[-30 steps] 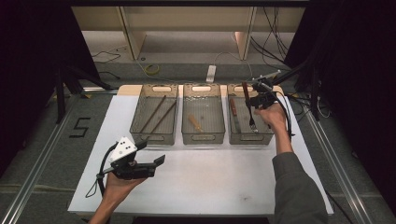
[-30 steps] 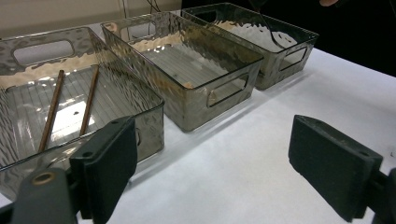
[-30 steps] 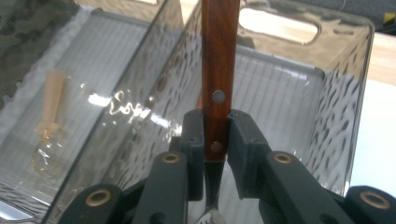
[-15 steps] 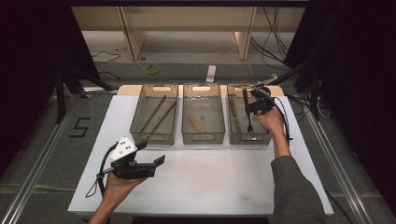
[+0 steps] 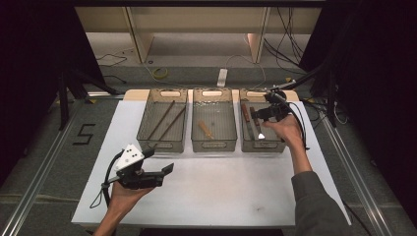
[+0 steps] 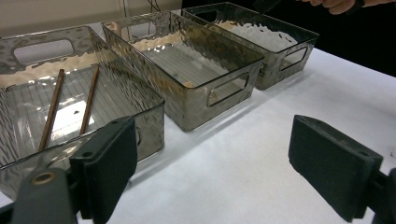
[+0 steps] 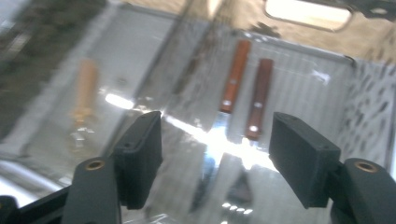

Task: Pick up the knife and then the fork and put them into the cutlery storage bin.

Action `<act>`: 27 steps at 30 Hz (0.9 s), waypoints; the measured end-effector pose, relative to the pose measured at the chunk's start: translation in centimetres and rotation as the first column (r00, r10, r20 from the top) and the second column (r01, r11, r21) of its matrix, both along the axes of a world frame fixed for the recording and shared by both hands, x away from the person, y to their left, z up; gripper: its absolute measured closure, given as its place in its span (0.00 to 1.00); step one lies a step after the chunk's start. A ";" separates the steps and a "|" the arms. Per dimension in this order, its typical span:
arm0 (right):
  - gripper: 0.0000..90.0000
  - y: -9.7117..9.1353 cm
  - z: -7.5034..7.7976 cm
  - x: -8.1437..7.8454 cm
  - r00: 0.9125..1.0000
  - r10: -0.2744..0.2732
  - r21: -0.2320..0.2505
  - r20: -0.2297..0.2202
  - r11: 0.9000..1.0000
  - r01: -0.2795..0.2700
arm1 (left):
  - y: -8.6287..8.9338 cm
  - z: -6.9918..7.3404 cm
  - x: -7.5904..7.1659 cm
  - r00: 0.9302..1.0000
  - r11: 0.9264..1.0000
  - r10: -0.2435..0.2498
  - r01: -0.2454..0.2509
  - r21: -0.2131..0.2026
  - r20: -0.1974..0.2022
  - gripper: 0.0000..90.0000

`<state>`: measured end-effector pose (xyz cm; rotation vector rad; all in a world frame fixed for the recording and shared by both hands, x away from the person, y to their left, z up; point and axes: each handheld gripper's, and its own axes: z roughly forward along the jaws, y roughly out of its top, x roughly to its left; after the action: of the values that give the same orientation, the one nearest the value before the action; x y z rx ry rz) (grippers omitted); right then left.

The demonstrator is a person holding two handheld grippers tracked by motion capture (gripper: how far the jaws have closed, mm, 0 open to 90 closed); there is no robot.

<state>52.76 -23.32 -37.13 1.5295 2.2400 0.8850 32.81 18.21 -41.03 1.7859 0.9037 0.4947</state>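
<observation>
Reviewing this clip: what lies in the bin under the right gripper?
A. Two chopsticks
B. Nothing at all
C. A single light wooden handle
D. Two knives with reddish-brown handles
D. In the right gripper view, two knives with reddish-brown riveted handles lie side by side on the floor of the right bin, beyond the open right gripper, which holds nothing, its jaws having just been opening.

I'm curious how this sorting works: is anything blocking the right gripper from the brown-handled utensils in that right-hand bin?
Nothing visible. The right gripper hangs open above the clear plastic bin; the two brown-handled utensils lie bare on its floor, nothing over them.
</observation>
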 end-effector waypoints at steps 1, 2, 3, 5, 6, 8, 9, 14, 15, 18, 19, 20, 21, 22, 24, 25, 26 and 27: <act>0.38 0.1 0.1 -0.5 1.000 0.009 0.016 0.013 1.000 -0.009 | 0.0 0.0 0.0 1.000 1.000 0.001 -0.001 -0.001 -0.001 0.17; 0.38 0.3 0.2 -1.0 0.999 0.018 0.027 0.029 0.999 -0.019 | 0.0 0.0 0.0 1.000 1.000 0.002 -0.002 -0.002 -0.001 0.17; 0.37 0.4 0.3 -1.6 0.999 0.025 0.034 0.044 0.999 -0.026 | 0.0 0.0 0.0 1.000 1.000 0.001 -0.001 -0.001 -0.001 0.17; 0.37 0.8 0.4 -2.7 0.997 0.039 0.050 0.070 0.998 -0.042 | -0.1 0.0 0.0 1.000 1.000 0.002 -0.002 -0.004 0.000 0.17; 0.37 1.0 0.4 -3.3 0.995 0.048 0.055 0.086 0.997 -0.053 | -0.1 0.0 0.0 1.000 1.000 0.001 -0.001 0.000 0.000 0.17; 0.37 1.5 0.6 -4.4 0.991 0.071 0.059 0.115 0.995 -0.078 | -0.1 0.0 -0.1 1.000 1.000 0.001 -0.001 -0.001 -0.001 0.17; 0.37 1.7 0.7 -5.0 0.988 0.085 0.073 0.125 0.993 -0.095 | -0.1 0.0 -0.1 1.000 1.000 0.001 -0.001 -0.001 -0.002 0.17; 0.37 2.6 1.1 -7.7 0.976 0.125 0.088 0.178 0.986 -0.142 | 0.0 0.0 -0.1 1.000 1.000 0.000 0.000 0.001 -0.004 0.17; 0.37 2.7 1.1 -8.2 0.974 0.127 0.089 0.185 0.985 -0.145 | 0.0 0.0 -0.1 1.000 1.000 -0.001 0.001 0.002 -0.004 0.17; 0.37 3.0 0.7 -9.2 0.969 0.141 0.091 0.201 0.983 -0.162 | 0.0 0.0 -0.1 1.000 1.000 -0.001 0.001 0.000 -0.005 0.17; 0.37 3.1 0.5 -9.6 0.968 0.144 0.097 0.203 0.981 -0.167 | 0.0 0.0 0.0 1.000 1.000 -0.001 0.001 -0.001 -0.005 0.17; 0.37 3.2 0.3 -9.8 0.967 0.151 0.101 0.204 0.980 -0.174 | 0.0 0.0 0.0 1.000 1.000 -0.001 0.001 -0.001 -0.005 0.17; 0.37 3.3 0.2 -10.1 0.966 0.157 0.099 0.204 0.979 -0.180 | 0.0 0.0 0.0 1.000 1.000 -0.001 0.001 -0.001 -0.004 0.17; 0.37 3.4 0.2 -10.4 0.965 0.158 0.102 0.211 0.978 -0.183 | -0.1 0.0 0.0 1.000 1.000 -0.002 0.002 -0.001 -0.006 0.17; 0.37 3.4 0.1 -11.0 0.960 0.169 0.118 0.225 0.973 -0.200 | 0.0 0.0 0.0 1.000 1.000 -0.004 0.004 -0.002 -0.008 0.17; 0.37 3.4 0.0 -11.3 0.958 0.176 0.121 0.227 0.971 -0.207 | 0.0 -0.1 0.0 1.000 1.000 -0.004 0.004 -0.002 -0.008 0.17; 0.37 3.4 0.0 -11.6 0.956 0.181 0.125 0.232 0.969 -0.214 | 0.0 -0.1 0.1 1.000 1.000 -0.004 0.004 -0.003 -0.009 0.17; 0.37 3.3 -0.1 -11.8 0.953 0.183 0.137 0.239 0.966 -0.220 | 0.0 -0.1 0.1 1.000 1.000 -0.004 0.004 -0.004 -0.010 0.17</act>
<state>40.94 -20.04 -37.18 1.2034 2.2302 1.2617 32.88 18.18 -41.10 1.7880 0.9075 0.4812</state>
